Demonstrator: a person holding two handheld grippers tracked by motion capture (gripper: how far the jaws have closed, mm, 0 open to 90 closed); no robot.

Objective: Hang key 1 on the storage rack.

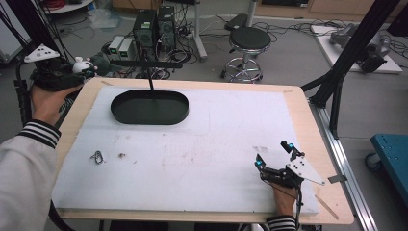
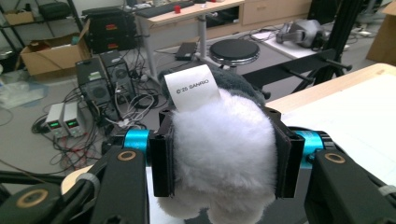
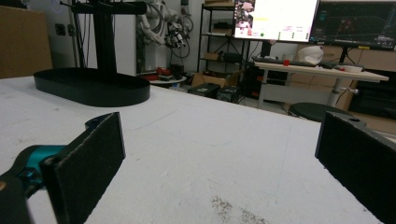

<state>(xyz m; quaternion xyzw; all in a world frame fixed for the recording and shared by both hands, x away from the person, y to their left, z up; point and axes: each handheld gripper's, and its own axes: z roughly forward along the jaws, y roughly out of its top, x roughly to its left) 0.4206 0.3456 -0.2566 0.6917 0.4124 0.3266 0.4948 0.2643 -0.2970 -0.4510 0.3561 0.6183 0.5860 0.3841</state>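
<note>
A plush toy (image 2: 219,149) with white fluffy fur and a dark grey part behind it is clamped between my left gripper's (image 2: 223,156) black pads. A white label (image 2: 191,88) stands up from its top. From above, the left gripper (image 1: 82,68) hangs just off the table's far left corner with the plush toy (image 1: 89,62) in its jaws. My right gripper (image 1: 273,154) rests on the white mat (image 1: 202,144) near the front right. Its jaws stand wide apart with nothing between the pads (image 3: 95,151).
A black oval tray (image 1: 149,107) with a thin upright post stands on the mat at the far left. A small metal clip (image 1: 97,157) lies near the mat's left edge. Beyond the table are a round stool (image 1: 248,41), computer boxes and cables on the floor.
</note>
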